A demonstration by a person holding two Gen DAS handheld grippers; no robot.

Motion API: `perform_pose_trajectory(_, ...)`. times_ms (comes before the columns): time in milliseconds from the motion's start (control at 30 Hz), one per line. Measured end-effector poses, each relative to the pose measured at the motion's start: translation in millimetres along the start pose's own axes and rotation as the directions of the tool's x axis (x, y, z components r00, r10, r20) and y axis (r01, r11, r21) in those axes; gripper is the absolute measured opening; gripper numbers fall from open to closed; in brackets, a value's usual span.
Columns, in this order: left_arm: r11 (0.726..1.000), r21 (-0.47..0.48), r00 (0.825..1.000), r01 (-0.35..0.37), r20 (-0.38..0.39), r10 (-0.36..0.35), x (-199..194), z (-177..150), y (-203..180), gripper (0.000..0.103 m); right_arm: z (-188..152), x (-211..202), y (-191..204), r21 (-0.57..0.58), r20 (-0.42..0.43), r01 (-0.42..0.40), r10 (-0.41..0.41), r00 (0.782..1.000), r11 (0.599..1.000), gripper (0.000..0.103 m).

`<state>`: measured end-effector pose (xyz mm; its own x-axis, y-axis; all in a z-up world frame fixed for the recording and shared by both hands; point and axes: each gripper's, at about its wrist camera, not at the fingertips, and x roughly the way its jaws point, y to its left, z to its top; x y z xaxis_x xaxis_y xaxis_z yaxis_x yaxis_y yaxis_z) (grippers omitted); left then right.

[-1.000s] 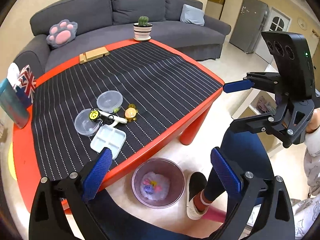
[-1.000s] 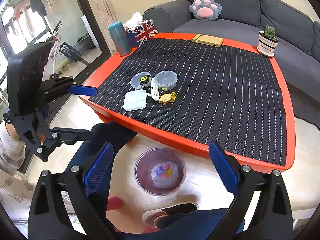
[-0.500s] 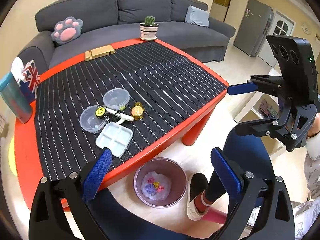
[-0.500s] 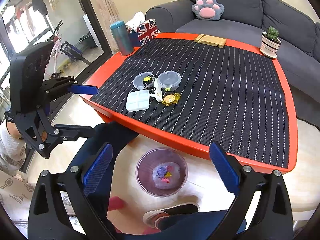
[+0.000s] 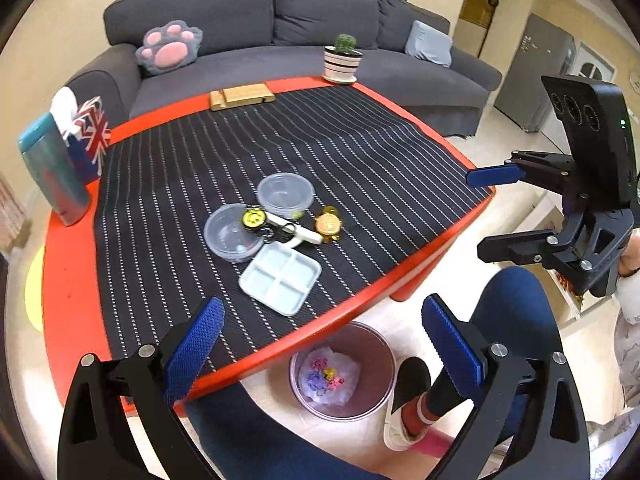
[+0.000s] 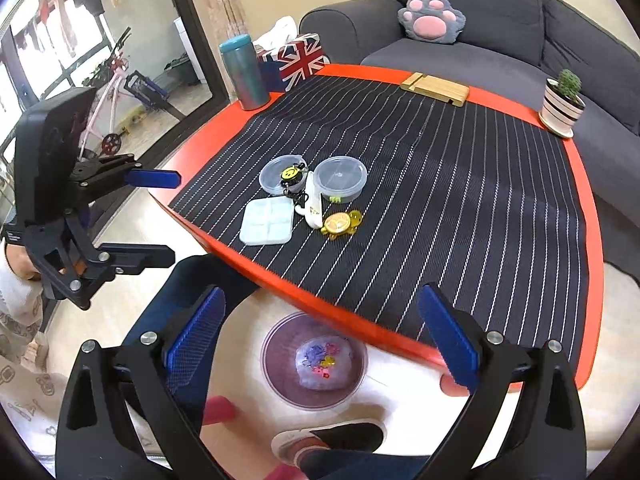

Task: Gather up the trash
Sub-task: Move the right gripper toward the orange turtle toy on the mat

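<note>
over the near edge of the red table (image 5: 68, 280) we hold both tools back, clear of everything. below that edge, on the floor, stands the purple bin (image 6: 314, 360) with a crumpled tissue and small coloured bits already inside. on the table's striped mat, a little in from the same edge, lies a tight cluster: the white divided tray (image 5: 280, 274) nearest the edge, two clear round tubs (image 5: 285, 195) behind it, a smiley keychain (image 5: 254, 218) and a gold turtle (image 5: 328, 224) beside them. our left tool (image 5: 320, 344) and right tool (image 6: 320, 336) both stand wide open and empty. we judge one drop is done and the next pick is due: reach forward, choose a piece from the cluster, and close on it without dragging its neighbours.
</note>
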<state>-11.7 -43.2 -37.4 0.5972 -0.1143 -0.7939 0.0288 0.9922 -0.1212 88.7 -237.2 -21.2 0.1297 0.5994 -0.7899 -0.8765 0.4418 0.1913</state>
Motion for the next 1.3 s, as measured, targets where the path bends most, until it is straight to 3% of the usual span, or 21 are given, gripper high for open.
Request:
perform_pose_trajectory(400,0.998,-0.055,1.000,-0.021,-0.002,0.021,4,-3,25,0.095,39,54,-2,-0.118,-0.104,-0.007,-0.005,0.995,0.993,0.096)
perform_pose_trajectory(800,0.997,-0.081,1.000,-0.015,0.007,0.016,1,-8,33,0.095,57,121,-3,-0.230,-0.258,0.017,-0.078,0.963,0.973,0.096)
perform_pose_trajectory(1000,0.995,-0.100,1.000,-0.010,0.011,0.011,0,-11,37,0.095,56,137,1,-0.294,-0.282,0.026,-0.113,0.953,0.955,0.096)
perform_pose_trajectory(1067,0.995,-0.103,1.000,-0.008,0.009,0.009,1,-13,38,0.095,57,141,3,-0.310,-0.286,0.023,-0.116,0.951,0.950,0.092)
perform_pose_trajectory(1133,0.995,-0.104,1.000,-0.008,0.009,0.009,1,-13,39,0.095,57,145,4,-0.318,-0.293,0.017,-0.116,0.949,0.948,0.079)
perform_pose_trajectory(1300,0.993,-0.114,1.000,-0.007,0.010,0.008,1,-15,43,0.095,58,150,5,-0.326,-0.291,0.007,-0.107,0.951,0.945,0.070)
